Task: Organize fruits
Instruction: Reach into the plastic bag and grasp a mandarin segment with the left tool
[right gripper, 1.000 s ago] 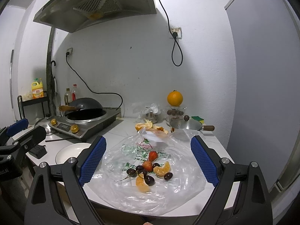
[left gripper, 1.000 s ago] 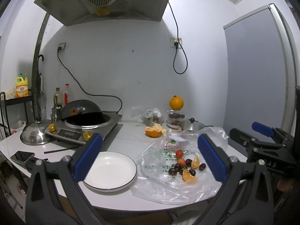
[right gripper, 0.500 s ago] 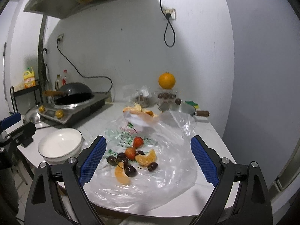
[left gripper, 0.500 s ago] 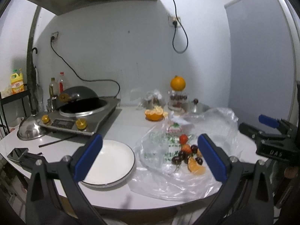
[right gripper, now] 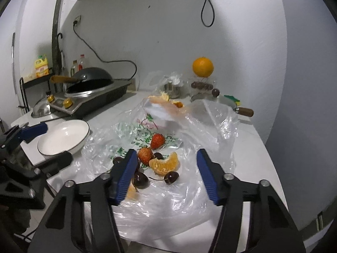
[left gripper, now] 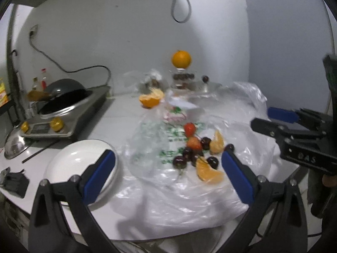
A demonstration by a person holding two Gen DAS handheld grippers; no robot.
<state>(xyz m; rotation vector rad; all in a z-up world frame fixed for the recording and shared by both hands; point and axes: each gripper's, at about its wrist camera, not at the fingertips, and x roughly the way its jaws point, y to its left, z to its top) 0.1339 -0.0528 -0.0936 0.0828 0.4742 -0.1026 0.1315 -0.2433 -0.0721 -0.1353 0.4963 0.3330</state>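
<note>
bench [right gripper: 248, 147]: white top; it carries the stove, the plate and the bag.
plastic bag [right gripper: 210, 126]: clear, spread flat on the bench, with green print too small and creased to read.
white plate [right gripper: 63, 140]: dark-rimmed, just left of the bag.
left gripper [left gripper: 168, 168]: jaws spread wide, nothing between the pads, hanging over the bag's near edge; the fruit lies just ahead.
right gripper [right gripper: 165, 175]: jaws have just been closing, now part-way in, gripping nothing; "DAS" shows on its body in the left view.
fruit pile [right gripper: 155, 160]: 2 strawberries, orange segments and dark cherries on the bag, just ahead of the right jaws.
whole orange [right gripper: 202, 66]: perched on a jar at the wall.
</note>
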